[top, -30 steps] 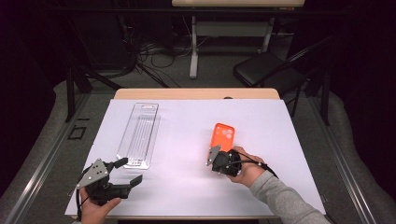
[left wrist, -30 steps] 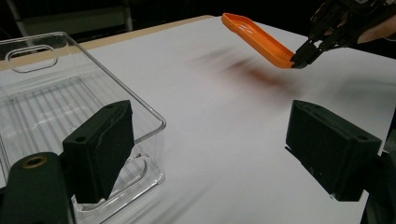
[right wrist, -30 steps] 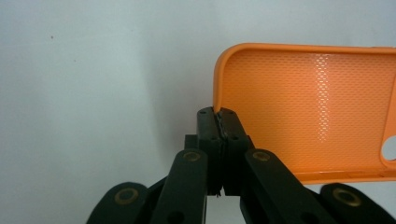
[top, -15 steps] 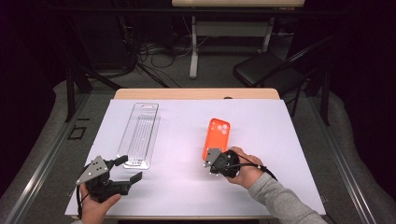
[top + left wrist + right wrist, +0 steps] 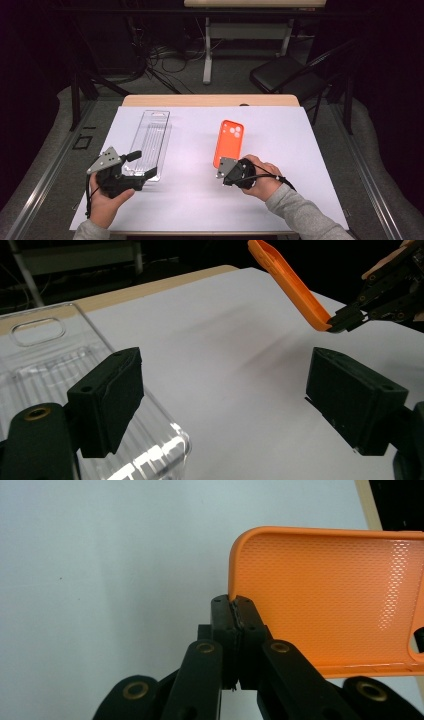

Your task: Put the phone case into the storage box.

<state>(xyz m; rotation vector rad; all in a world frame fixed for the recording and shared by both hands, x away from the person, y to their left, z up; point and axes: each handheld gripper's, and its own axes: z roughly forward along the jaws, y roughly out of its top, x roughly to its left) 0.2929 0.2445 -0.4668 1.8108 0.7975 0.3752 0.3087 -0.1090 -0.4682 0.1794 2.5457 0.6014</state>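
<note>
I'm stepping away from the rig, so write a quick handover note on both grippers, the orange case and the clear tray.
Right gripper: shut on the edge of the orange phone case, holding it tilted above the white sheet.
Left gripper: open, empty, at the near end of the clear plastic tray.
Done: case gripped and lifted.
Left: probably steady the tray and set the case into it; nothing is in the tray yet.

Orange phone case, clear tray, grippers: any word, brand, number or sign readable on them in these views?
None readable.
Phone case: dotted texture inside, no print.
Clear tray: bare moulded plastic, no label.
Left gripper and right gripper: no markings visible.
</note>
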